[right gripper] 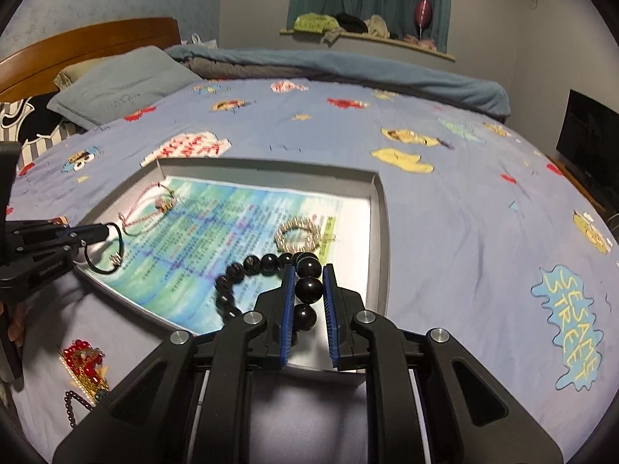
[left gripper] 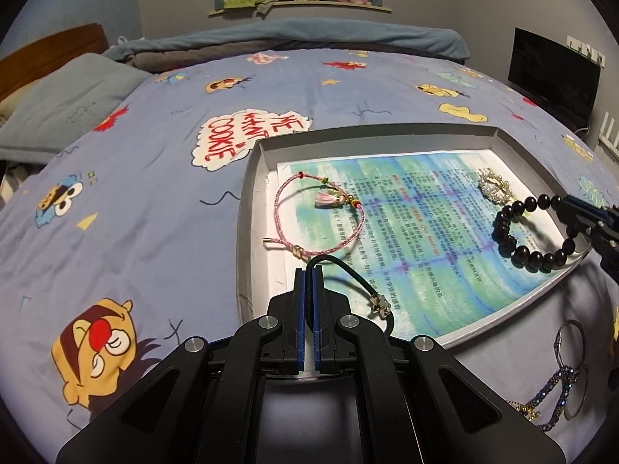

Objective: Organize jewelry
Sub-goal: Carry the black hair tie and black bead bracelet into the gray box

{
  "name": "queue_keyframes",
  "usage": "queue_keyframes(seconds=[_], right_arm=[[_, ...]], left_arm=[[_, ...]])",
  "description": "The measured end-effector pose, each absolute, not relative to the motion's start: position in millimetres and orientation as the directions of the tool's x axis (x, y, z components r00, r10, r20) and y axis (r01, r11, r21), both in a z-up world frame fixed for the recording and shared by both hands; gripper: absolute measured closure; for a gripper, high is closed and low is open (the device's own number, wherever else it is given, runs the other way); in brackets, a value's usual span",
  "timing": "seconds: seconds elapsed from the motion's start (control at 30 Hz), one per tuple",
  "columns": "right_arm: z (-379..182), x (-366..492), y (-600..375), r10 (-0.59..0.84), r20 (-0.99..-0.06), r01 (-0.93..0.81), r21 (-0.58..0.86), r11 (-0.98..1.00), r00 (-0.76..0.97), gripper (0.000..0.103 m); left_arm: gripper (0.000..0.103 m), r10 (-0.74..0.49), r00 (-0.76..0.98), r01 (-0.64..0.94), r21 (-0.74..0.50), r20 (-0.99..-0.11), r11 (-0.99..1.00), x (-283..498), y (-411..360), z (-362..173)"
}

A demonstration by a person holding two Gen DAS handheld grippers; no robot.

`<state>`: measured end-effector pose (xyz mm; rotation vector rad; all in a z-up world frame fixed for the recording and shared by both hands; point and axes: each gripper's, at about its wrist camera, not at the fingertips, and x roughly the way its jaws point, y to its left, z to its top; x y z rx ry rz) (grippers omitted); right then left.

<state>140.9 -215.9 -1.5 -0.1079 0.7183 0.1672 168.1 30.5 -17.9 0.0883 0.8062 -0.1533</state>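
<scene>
A shallow grey tray [left gripper: 247, 208] [right gripper: 381, 232] lined with a printed sheet lies on the bedspread. My left gripper [left gripper: 308, 269] [right gripper: 101, 231] is shut on a thin black cord bracelet [left gripper: 350, 270] [right gripper: 102, 268], whose metal clasp hangs over the tray's near corner. My right gripper [right gripper: 308, 270] [left gripper: 561, 203] is shut on a black bead bracelet [right gripper: 232, 282] [left gripper: 530, 259], which hangs over the tray's right side. A pink braided bracelet [left gripper: 286, 208] [right gripper: 145, 212] and a crystal bracelet [left gripper: 495, 187] [right gripper: 300, 236] lie inside the tray.
Loose on the bedspread near the tray lie a silver hoop with a blue rhinestone chain [left gripper: 565, 379], a red beaded piece [right gripper: 83, 359] and a dark bead chain [right gripper: 71, 406]. A grey pillow [left gripper: 73, 96] and a folded blanket lie at the bed's far side.
</scene>
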Motion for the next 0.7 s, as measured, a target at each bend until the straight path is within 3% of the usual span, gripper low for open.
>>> queue_keyframes(seconds=[0.57,0.7], right_arm=[[-11.4,146.0,-215.3,0.111,-0.702,-0.184,-0.029,0.983,0.703,0.089],[-10.3,145.4,-215.4,0.109,-0.697,-0.18,-0.03,0.983,0.708,0.089]], left_arm=[[0.099,-0.115,0.677,0.168,0.001,-0.727,0.986,170.2,31.8,-24.6],[0.093,-0.111,0.688,0.172,0.012,-0.718,0.985,167.5,29.4,-22.6]])
